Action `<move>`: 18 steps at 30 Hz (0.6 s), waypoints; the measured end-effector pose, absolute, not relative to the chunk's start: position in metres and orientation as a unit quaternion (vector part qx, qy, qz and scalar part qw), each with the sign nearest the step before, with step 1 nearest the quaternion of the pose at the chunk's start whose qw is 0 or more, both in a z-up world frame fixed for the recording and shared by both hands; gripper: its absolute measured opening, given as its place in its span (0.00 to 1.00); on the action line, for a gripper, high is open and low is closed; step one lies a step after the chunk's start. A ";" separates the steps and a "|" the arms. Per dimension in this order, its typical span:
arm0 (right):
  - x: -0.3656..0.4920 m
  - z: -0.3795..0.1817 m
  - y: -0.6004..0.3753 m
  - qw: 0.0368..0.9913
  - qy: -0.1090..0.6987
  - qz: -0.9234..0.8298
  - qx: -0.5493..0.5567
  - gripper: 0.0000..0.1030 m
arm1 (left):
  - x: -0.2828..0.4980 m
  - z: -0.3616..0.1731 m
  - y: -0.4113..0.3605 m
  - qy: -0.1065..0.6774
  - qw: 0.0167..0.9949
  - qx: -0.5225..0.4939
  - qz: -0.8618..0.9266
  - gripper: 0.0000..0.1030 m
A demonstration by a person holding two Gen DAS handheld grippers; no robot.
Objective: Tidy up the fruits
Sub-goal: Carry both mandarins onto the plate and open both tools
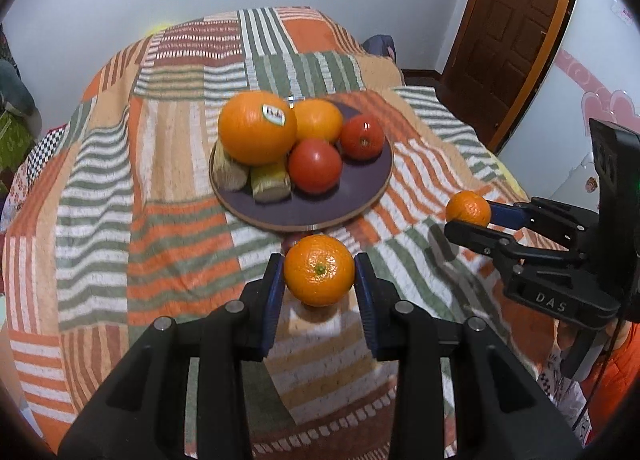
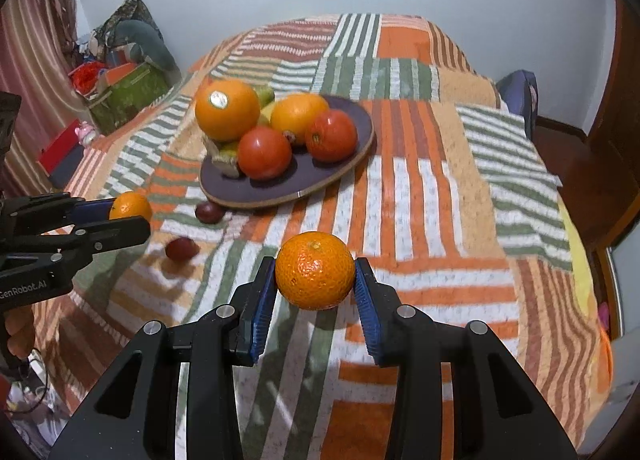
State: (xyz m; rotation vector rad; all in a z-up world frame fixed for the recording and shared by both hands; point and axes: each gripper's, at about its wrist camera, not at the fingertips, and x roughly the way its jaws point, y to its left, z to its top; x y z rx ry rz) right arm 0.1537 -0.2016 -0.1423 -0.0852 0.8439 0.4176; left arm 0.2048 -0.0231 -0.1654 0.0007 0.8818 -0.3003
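Each hand-held gripper has a small mandarin pinched between its blue pads, both held in the air above the bed. The left hand-held gripper (image 1: 319, 276) is closed on one mandarin (image 1: 319, 270), stem end facing the camera, just short of the near rim of the plate (image 1: 312, 212). The right hand-held gripper (image 2: 315, 276) clamps the other mandarin (image 2: 315, 270) the same way, pads touching it on both sides, nearer than the plate and to its right.

The bed is covered by a patchwork quilt (image 1: 160, 244) of orange, green and white stripes. On it, toward the middle, lies the dark round plate with a pale wooden edge. On the plate a large orange (image 1: 257, 127) with a white sticker sits at the left, propped on two pale cut pieces (image 1: 270, 182) I cannot identify. A second orange (image 1: 318, 120) sits behind it at the far side, touching it. Two tomatoes are on the plate as well: one (image 1: 315, 166) near the middle, against the large orange, and one (image 1: 362, 137) to the right.

From the right wrist view, two small dark red fruits lie on the quilt off the plate: one (image 2: 209, 213) just beside its near left rim, the other (image 2: 182, 248) nearer still and apart from it, both close to the left hand-held gripper's fingers.

At the far left of the room stands a green box (image 2: 128, 94) heaped with clutter, and a brown door (image 1: 516, 20) is at the far right.
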 end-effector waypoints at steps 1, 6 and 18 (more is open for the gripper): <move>0.156 -0.140 -0.200 0.892 0.402 0.202 -0.043 0.34 | 0.208 -0.164 -0.023 0.423 0.894 0.001 -0.144 0.34; 0.168 -0.132 -0.192 0.897 0.388 0.208 -0.046 0.34 | 0.225 -0.158 -0.022 0.416 0.898 -0.004 -0.143 0.34; 0.197 -0.136 -0.173 0.896 0.382 0.225 -0.039 0.34 | 0.258 -0.171 -0.027 0.425 0.892 0.002 -0.152 0.34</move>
